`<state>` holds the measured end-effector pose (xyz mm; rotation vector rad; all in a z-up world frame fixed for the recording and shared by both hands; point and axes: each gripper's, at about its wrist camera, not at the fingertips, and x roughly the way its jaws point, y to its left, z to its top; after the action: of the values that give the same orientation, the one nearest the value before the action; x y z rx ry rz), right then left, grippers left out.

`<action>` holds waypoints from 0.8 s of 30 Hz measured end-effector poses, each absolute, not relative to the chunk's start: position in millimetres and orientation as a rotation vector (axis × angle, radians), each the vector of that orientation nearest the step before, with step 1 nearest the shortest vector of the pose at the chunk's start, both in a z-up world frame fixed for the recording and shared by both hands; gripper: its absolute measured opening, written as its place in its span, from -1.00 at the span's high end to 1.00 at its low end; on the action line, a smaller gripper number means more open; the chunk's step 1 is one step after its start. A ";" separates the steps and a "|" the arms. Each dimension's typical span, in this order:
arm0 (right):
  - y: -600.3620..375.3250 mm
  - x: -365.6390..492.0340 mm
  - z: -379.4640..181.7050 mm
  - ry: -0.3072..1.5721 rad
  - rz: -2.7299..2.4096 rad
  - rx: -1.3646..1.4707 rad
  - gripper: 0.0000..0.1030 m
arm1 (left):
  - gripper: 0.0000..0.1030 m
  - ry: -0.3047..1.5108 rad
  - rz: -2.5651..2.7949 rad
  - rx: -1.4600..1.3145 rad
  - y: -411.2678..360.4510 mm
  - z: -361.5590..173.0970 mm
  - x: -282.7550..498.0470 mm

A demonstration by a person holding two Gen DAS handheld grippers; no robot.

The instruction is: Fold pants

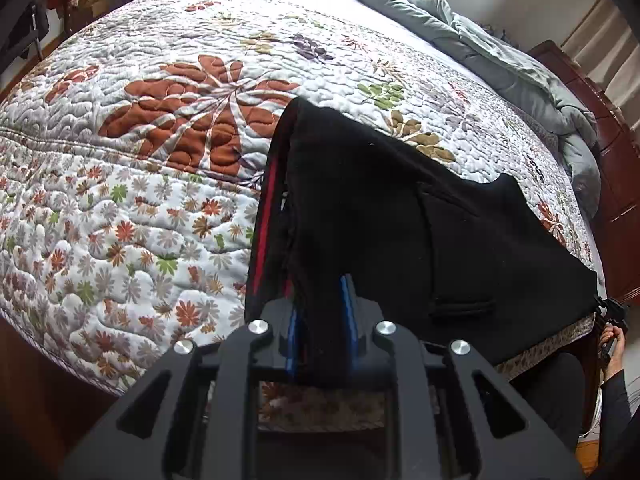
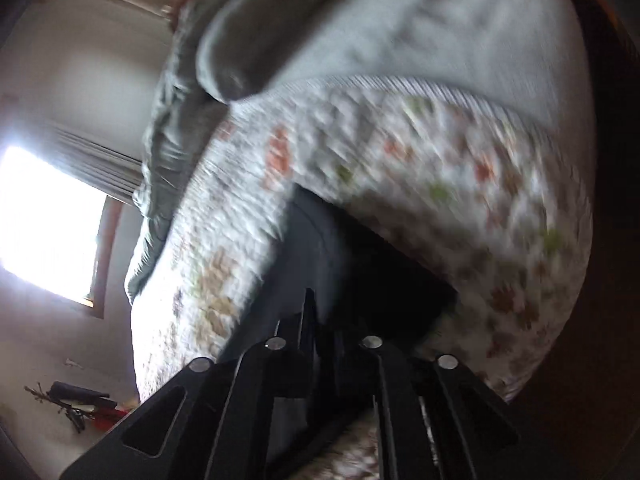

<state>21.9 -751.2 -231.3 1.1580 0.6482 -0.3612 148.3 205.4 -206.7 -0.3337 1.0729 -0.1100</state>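
Black pants (image 1: 360, 220) lay across the flowered quilt (image 1: 140, 200) at the near edge of the bed, red stripe along the left side. Left gripper (image 1: 320, 320) nearly shut, pinching the near hem between blue pads. Right gripper (image 2: 332, 332) narrowed onto dark cloth; view blurred, grip likely but unsure. Best done by lifting both corners level, keeping the cloth taut, then carrying it over evenly.
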 end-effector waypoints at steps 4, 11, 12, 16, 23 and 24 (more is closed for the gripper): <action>-728.0 19.4 -230.5 0.633 -0.274 1.209 0.12 | 0.47 0.984 -0.075 -0.322 203.9 -177.6 136.1; -656.7 45.5 -234.3 0.754 -0.085 1.177 0.03 | -0.45 0.773 -0.056 -0.211 171.6 -120.8 126.1; -650.7 48.8 -234.8 0.765 -0.061 1.206 0.03 | -0.52 0.773 -0.079 -0.192 163.5 -118.7 132.6; -604.4 59.9 -230.5 0.874 0.037 1.219 -0.03 | -0.53 0.831 -0.191 -0.147 132.0 -130.7 157.0; -405.6 89.0 -157.0 1.089 0.417 0.622 0.01 | 0.00 1.181 -0.186 -0.139 117.3 -210.9 206.4; -373.2 92.7 -144.0 1.090 0.433 0.466 0.00 | -0.01 1.201 -0.195 -0.163 122.9 -218.9 205.0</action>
<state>92.7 -373.2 -144.0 0.4658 1.0900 0.4326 205.0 122.9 -218.9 -0.1626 1.2012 -0.1951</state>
